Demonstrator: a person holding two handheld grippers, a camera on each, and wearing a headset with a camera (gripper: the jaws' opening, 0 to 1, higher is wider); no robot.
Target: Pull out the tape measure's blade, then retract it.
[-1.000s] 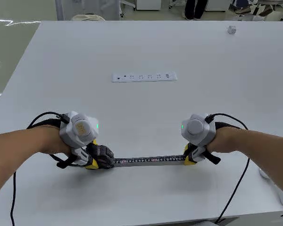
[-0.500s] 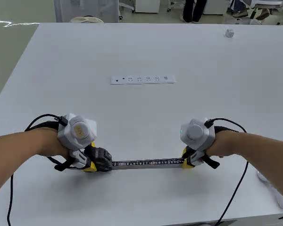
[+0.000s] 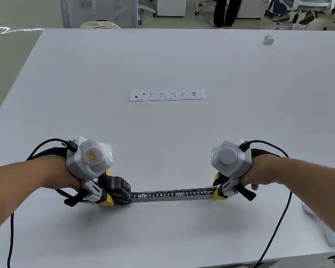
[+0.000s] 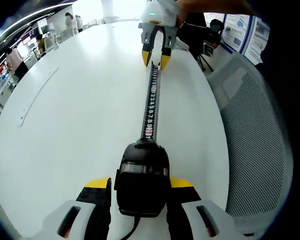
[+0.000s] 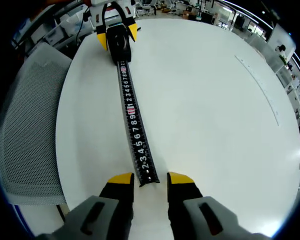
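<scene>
- Little among the things has moved in the last second: the whole head view has slid a touch, which is the camera, and the stretch of blade (image 5: 132,112) lying out between the two grippers looks the same as before.
- Left gripper (image 4: 140,184) is clenched on the black tape measure (image 3: 118,190), with one yellow-tipped jaw pressed to each side of the case.
- Seen from the head view, the tape measure rests on the white table (image 3: 212,56) at about 7 o'clock, close to the near edge.
- From the case the blade runs flat along the table toward 3 o'clock and ends at the right gripper (image 5: 151,179), at about 5 o'clock.
- Right gripper view shows its jaws parted, one on each side of the blade's hooked end with table showing in the gaps, so this claw looks released rather than pinching.
- A white power strip (image 3: 166,95) lies well apart from the blade, toward 12 o'clock.
- My judgement: with the length holding steady, the pull-out is finished or paused, and the retract half is what remains.
- Whether a lock on the case is holding the blade out cannot be told.
</scene>
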